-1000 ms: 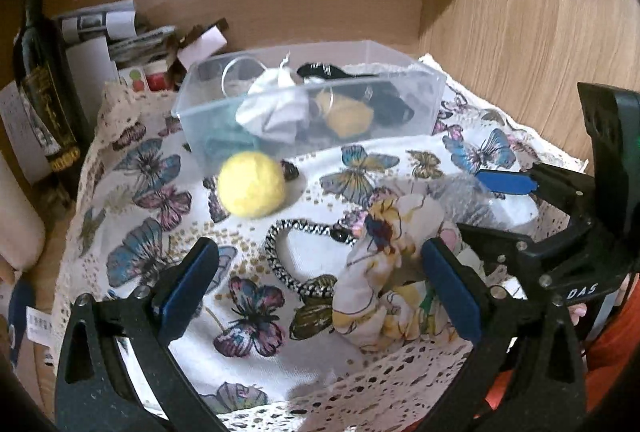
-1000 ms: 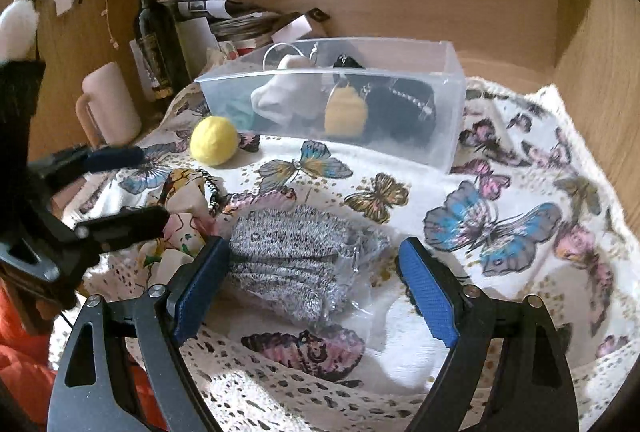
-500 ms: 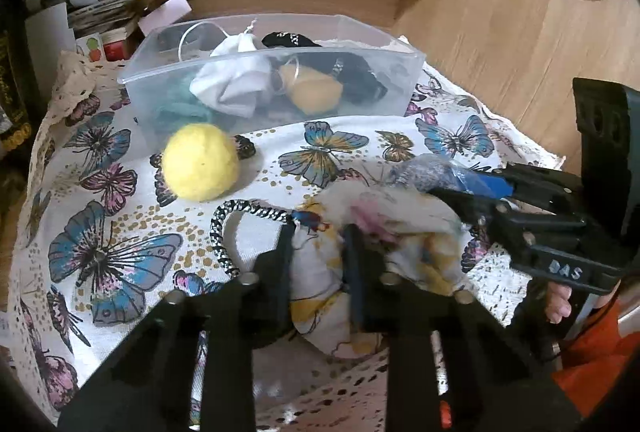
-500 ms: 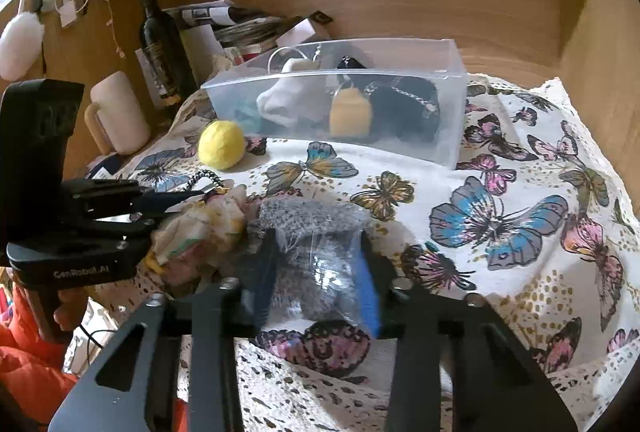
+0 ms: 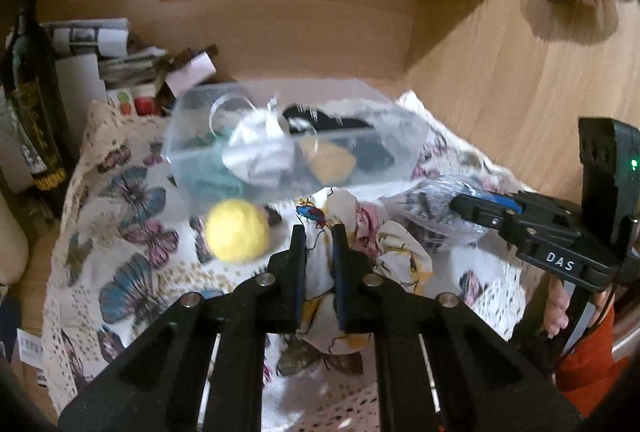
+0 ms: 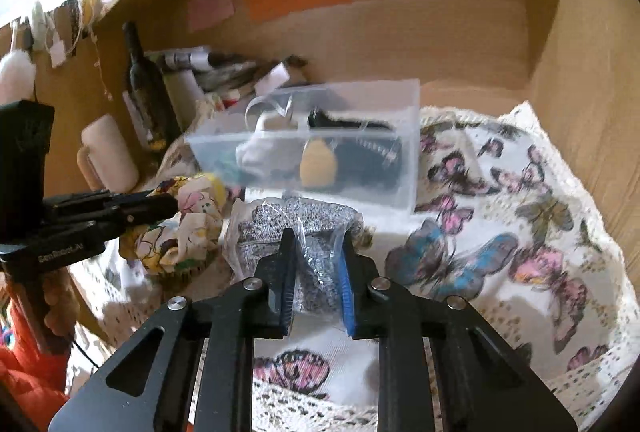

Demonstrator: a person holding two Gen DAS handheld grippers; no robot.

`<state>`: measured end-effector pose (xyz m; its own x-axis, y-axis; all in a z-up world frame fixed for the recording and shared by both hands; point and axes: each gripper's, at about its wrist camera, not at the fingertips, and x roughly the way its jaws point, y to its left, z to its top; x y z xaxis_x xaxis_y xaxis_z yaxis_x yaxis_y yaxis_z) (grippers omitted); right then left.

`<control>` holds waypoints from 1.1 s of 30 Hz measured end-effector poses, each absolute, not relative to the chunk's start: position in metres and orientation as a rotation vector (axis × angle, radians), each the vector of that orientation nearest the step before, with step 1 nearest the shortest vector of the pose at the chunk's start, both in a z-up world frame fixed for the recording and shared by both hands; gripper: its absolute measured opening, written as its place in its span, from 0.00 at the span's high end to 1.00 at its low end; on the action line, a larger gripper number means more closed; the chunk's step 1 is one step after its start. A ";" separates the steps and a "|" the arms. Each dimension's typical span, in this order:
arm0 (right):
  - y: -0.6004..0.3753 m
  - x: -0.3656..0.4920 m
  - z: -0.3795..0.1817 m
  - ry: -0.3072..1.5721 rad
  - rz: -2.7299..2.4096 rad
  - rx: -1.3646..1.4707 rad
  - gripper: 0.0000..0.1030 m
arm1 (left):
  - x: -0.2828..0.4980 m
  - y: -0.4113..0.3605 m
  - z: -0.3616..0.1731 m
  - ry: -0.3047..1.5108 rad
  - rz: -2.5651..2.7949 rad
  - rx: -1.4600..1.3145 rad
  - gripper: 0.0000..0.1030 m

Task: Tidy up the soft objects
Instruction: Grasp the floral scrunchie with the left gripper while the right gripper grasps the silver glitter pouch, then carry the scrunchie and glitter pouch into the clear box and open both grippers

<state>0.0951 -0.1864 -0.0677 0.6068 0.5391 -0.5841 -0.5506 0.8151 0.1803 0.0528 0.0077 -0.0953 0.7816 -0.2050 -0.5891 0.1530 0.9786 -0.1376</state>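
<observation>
Two bundles are in hand at once, and what matters for me now is that the clear bin (image 6: 400, 151) lies straight ahead of both, beyond the fingertips and further back on the butterfly cloth (image 6: 500, 232). My left gripper (image 5: 318, 232) has its jaws drawn narrow on the flowered cloth bundle (image 5: 396, 252), which bulges out to the right of the fingers; my right gripper (image 6: 318, 236) is pinched onto the grey knit in its plastic bag (image 6: 316, 216), the bag puffing up ahead of the jaws. I judge both bundles to be off the cloth, though blur keeps me from being sure. The bin's long side runs across my line of approach, so either hand could reach it directly; the right one looks a little nearer to its front wall. From the left camera I can see the yellow ball (image 5: 237, 232) lying loose on the cloth just in front of the bin, to the left of my fingers; from the right camera the flowered bundle hides most of it. The right camera shows better the bin's right end, where black items (image 6: 360, 159) already lie, and the pale mug (image 6: 108, 155) and dark bottle (image 6: 146, 87) off to the left.
</observation>
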 end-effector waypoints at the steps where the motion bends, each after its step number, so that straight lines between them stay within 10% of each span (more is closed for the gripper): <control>1: -0.188 0.097 -0.064 0.656 0.625 -0.016 0.83 | 0.055 0.010 -0.090 0.630 -0.189 -0.093 0.89; 33: -0.133 0.190 -0.026 0.561 0.601 -0.107 0.83 | 0.169 0.054 -0.056 0.587 0.020 -0.072 0.89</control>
<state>0.1900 -0.1329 -0.0257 0.6807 0.5063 -0.5294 -0.5632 0.8238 0.0638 0.1685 0.0539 -0.0562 0.8324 -0.0016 -0.5542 -0.0392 0.9973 -0.0618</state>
